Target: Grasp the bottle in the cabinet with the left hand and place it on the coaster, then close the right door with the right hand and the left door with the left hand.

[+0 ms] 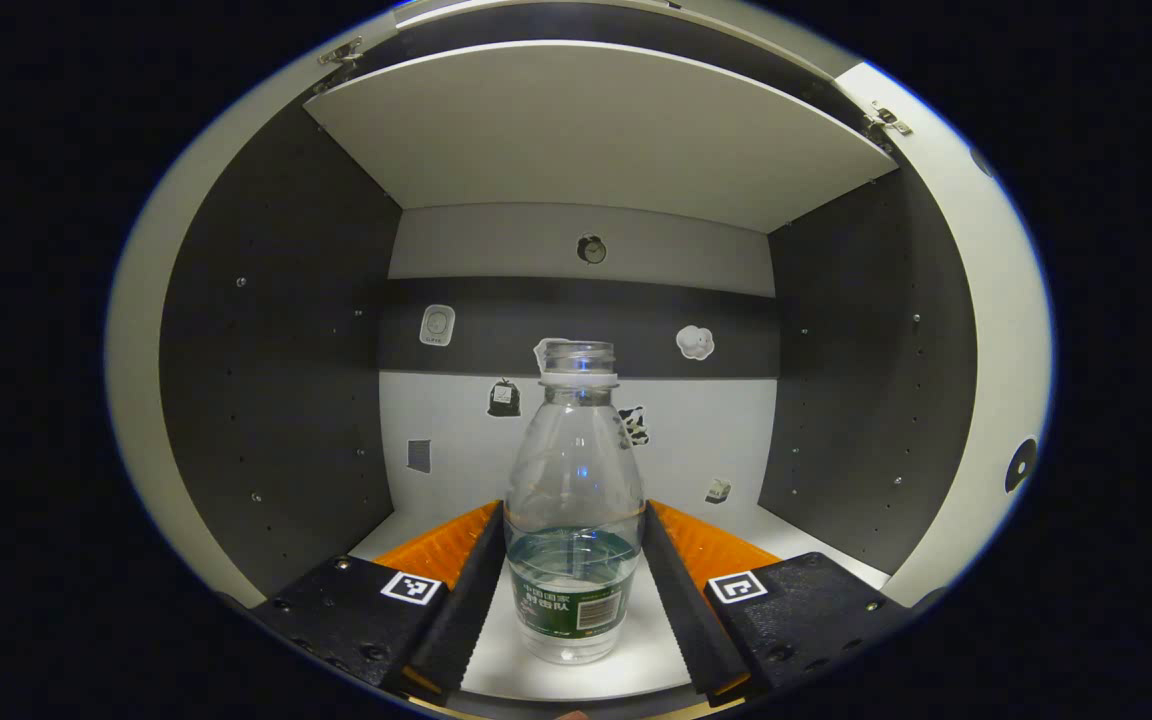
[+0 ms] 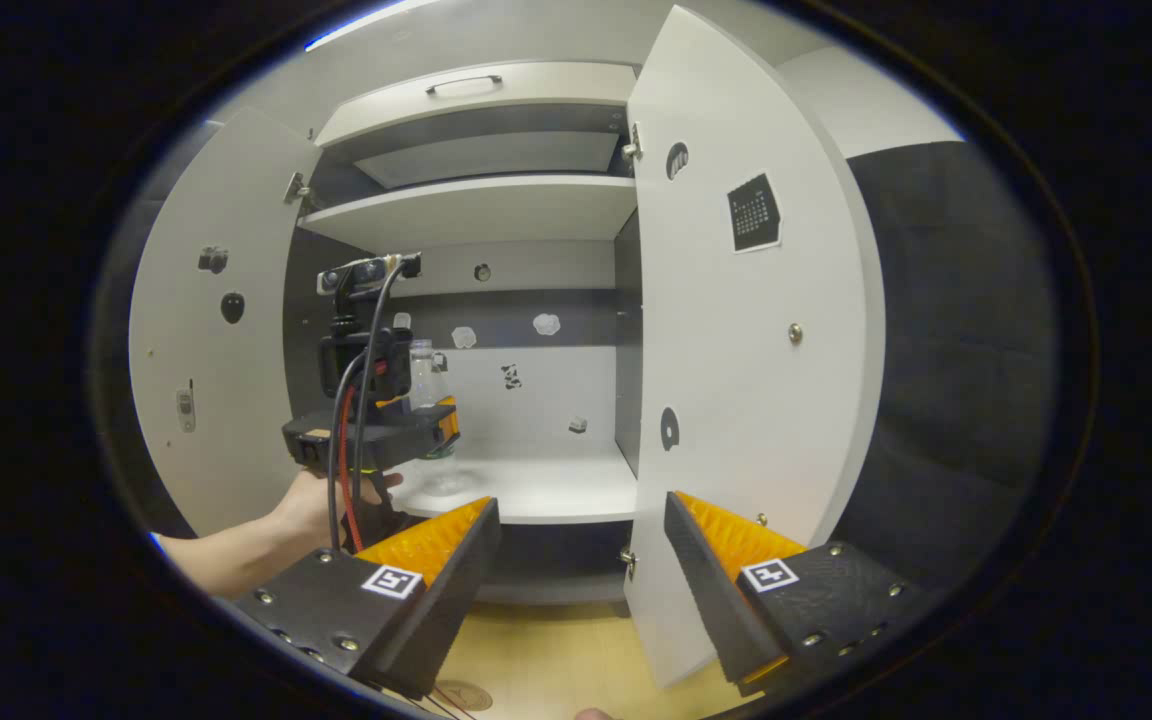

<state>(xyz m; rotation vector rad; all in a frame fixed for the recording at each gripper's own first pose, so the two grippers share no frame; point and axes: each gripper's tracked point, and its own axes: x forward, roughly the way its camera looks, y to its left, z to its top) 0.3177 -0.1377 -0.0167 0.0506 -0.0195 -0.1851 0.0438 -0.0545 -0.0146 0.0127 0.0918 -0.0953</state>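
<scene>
**Bottle framed, not yet gripped**

The bottle [image 1: 574, 510] stands upright on the cabinet shelf [image 1: 636, 655], dead centre between the left gripper [image 1: 574, 585] fingers, which flank it spread wide, apparently not pressing. The right gripper [image 2: 581, 560] hangs back, parted and empty, near the right door [image 2: 746, 380].

You face a white-fronted wall cabinet [image 2: 496, 210] with dark grey side panels and a white shelf board [image 1: 586, 130] overhead. Small stickers [image 1: 694, 342] dot its grey-and-white banded back wall. Below it lies a pale wooden tabletop [image 2: 546, 650]. Black cloth wall [image 2: 966, 350] at right. Lighting dim, from above.
</scene>
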